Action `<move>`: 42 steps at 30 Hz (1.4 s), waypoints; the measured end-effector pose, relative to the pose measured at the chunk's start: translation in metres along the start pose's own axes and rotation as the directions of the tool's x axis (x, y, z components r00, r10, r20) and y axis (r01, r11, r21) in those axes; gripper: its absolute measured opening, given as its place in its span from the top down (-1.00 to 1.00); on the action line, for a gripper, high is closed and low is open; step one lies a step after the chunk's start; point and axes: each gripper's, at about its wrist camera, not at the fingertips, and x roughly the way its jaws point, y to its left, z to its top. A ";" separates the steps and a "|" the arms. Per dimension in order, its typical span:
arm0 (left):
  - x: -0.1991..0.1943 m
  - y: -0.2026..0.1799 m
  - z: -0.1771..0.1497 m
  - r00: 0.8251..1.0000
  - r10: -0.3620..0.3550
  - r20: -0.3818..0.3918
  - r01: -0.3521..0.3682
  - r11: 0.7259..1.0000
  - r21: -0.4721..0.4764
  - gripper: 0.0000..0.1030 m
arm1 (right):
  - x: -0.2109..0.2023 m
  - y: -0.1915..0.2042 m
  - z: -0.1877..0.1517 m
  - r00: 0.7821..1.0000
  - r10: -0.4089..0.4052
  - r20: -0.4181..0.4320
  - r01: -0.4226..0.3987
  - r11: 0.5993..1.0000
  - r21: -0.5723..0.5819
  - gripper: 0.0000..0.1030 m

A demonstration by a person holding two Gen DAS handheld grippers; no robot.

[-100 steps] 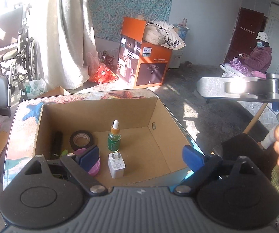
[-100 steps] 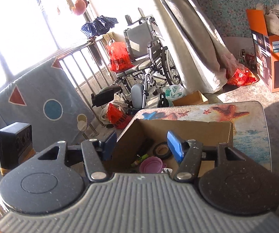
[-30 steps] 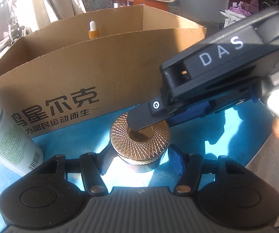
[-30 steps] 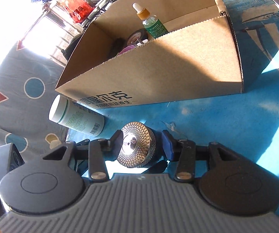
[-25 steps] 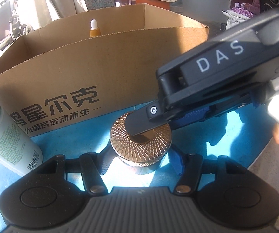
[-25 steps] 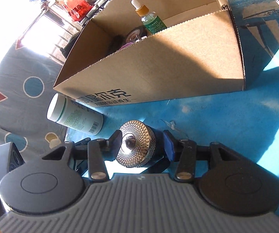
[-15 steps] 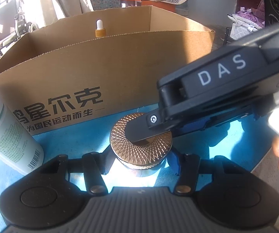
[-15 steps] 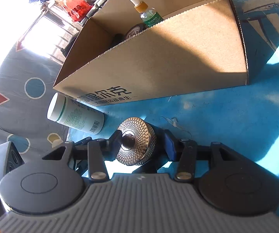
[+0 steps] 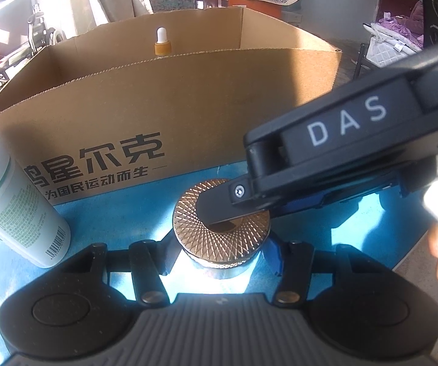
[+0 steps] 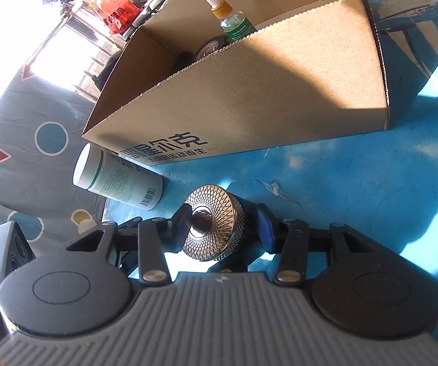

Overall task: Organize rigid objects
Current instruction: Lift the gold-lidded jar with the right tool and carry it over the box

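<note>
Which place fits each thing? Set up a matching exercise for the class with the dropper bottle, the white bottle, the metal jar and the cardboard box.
Things:
1. dropper bottle
2. white bottle
3. metal jar
4. cardboard box

Places:
A. lying on its side next to the box's printed corner
B. standing on the blue table, holding other things
C. upright inside the box
D. between the fingers of a hand-held gripper, in front of the box

Pairs: 1-C, 2-A, 3-D, 4-B
</note>
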 end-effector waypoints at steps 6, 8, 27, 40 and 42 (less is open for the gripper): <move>-0.007 0.001 0.002 1.000 0.007 0.016 -0.007 1.000 -0.007 -0.10 | -0.003 0.006 0.000 1.000 0.004 0.009 -0.004 1.000 -0.014 0.14; -0.009 0.002 0.001 1.000 0.009 0.019 -0.009 1.000 -0.011 -0.10 | -0.005 0.008 -0.001 1.000 0.005 0.013 -0.005 1.000 -0.020 0.14; -0.073 -0.003 0.029 0.979 0.087 0.186 -0.087 0.996 -0.010 -0.10 | -0.062 0.058 0.010 0.988 0.072 0.133 -0.054 0.989 -0.138 0.14; -0.038 0.013 0.150 0.986 -0.069 0.153 0.073 0.997 -0.018 -0.11 | -0.102 0.065 0.114 0.978 0.016 0.208 0.028 0.978 -0.207 0.11; -0.014 0.016 0.159 0.991 -0.096 0.091 0.100 0.994 -0.036 -0.11 | -0.090 0.047 0.130 0.987 -0.004 0.163 0.033 0.985 -0.171 0.11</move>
